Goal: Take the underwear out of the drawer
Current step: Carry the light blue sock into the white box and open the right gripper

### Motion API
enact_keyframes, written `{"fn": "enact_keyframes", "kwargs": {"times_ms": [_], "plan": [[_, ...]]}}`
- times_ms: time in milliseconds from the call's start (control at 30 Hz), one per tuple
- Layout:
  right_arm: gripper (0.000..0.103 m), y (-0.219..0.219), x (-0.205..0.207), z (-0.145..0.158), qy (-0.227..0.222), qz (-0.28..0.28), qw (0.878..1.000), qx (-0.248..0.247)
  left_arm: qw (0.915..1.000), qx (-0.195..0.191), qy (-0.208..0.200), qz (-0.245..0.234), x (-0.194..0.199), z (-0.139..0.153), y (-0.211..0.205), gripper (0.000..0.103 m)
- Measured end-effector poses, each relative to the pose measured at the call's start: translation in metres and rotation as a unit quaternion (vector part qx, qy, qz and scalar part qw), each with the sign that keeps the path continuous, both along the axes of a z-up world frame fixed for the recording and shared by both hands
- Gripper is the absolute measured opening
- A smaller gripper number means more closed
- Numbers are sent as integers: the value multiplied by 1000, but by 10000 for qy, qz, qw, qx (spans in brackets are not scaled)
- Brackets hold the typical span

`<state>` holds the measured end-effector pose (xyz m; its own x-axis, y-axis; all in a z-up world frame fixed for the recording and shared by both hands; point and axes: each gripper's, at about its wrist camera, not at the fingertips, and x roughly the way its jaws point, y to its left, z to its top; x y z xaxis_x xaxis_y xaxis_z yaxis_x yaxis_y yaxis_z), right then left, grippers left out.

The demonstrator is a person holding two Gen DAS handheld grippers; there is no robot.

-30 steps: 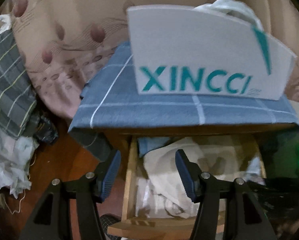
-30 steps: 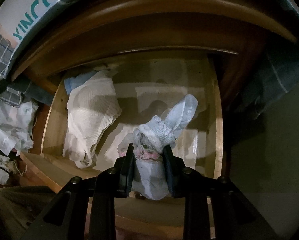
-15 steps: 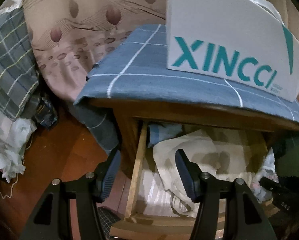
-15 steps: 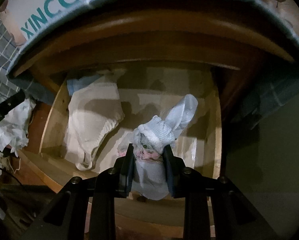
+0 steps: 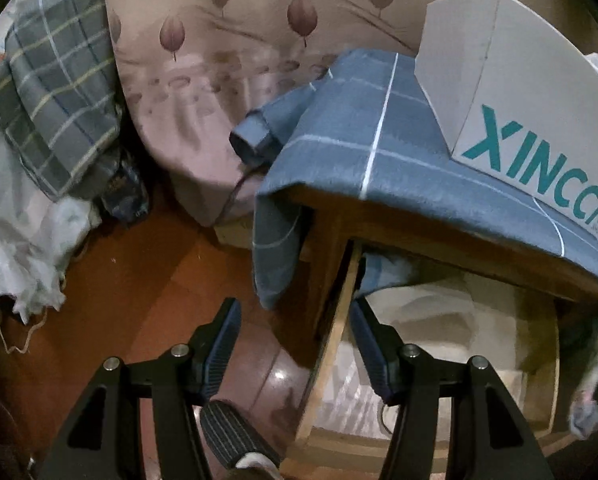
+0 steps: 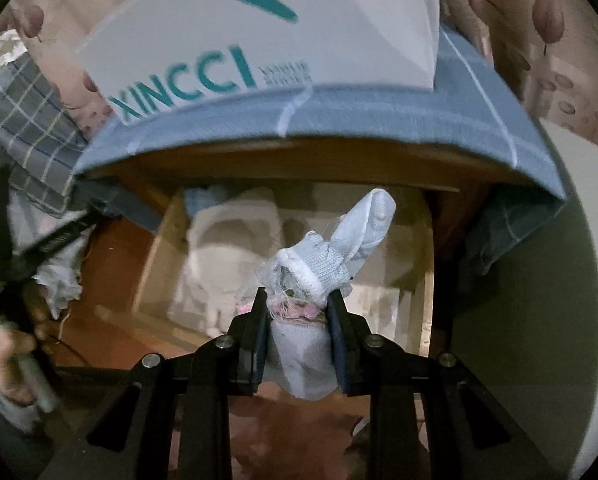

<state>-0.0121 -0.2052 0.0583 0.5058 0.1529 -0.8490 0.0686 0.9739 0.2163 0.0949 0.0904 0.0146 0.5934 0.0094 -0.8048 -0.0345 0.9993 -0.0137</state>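
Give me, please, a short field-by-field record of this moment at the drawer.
right gripper: jaws shut on the light blue underwear, held in front of the drawer
left gripper: jaws open, empty, beside the drawer's side wall
drawer: open, white garment inside
nightstand top: blue checked cloth with a white XINCCI box on it

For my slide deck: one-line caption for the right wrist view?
Right gripper shut on pale blue underwear, held above the open wooden drawer with white underwear inside.
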Motion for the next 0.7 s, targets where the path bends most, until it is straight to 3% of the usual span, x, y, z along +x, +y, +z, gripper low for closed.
{"fn": "enact_keyframes", "kwargs": {"times_ms": [267,400,500,700], "plan": [[26,21,1,73,-437,293,9985,-130,9999,150,-63,-7,-5,3,-3,58],[26,32,10,112,-669,447,9965,-212,10000,23,24,52,-3,2,2,58],[26,42,26,143,-866,495,9946,-299,10000,4,12,53,-3,3,3,58],[26,48,64,175,-1083,410,9922,-453,10000,68,-61,-21,-4,5,2,58]]}}
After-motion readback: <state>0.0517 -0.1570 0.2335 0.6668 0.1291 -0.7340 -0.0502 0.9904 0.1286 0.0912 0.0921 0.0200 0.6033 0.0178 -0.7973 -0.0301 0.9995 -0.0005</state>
